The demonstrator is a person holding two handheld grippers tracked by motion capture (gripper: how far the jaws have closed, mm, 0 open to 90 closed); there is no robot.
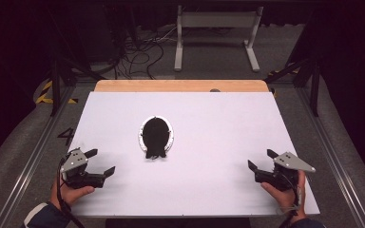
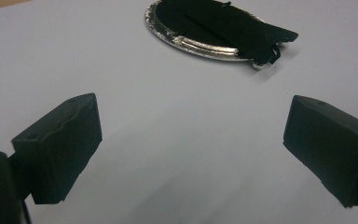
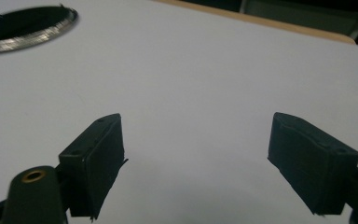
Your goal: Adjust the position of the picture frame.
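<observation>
A silver oval dish [image 1: 143, 137] lies near the middle of the white table, with a black cloth-like object [image 1: 155, 137] on it that hangs over its near rim. The dish [image 2: 192, 45] and black object [image 2: 223, 25] lie ahead of my left gripper [image 2: 191, 149]. In the high view my left gripper [image 1: 100, 162] rests at the front left, open and empty. My right gripper [image 1: 261, 159] rests at the front right, also open and empty. The right gripper view has the dish [image 3: 32, 36] at its far left, beyond the open gripper [image 3: 193, 163].
The white sheet [image 1: 209, 123] covers the table; a wooden strip [image 1: 180, 86] runs along the far edge. Beyond it stand a white frame [image 1: 216, 33] and floor cables [image 1: 140, 54]. Metal rails [image 1: 335, 156] flank the table.
</observation>
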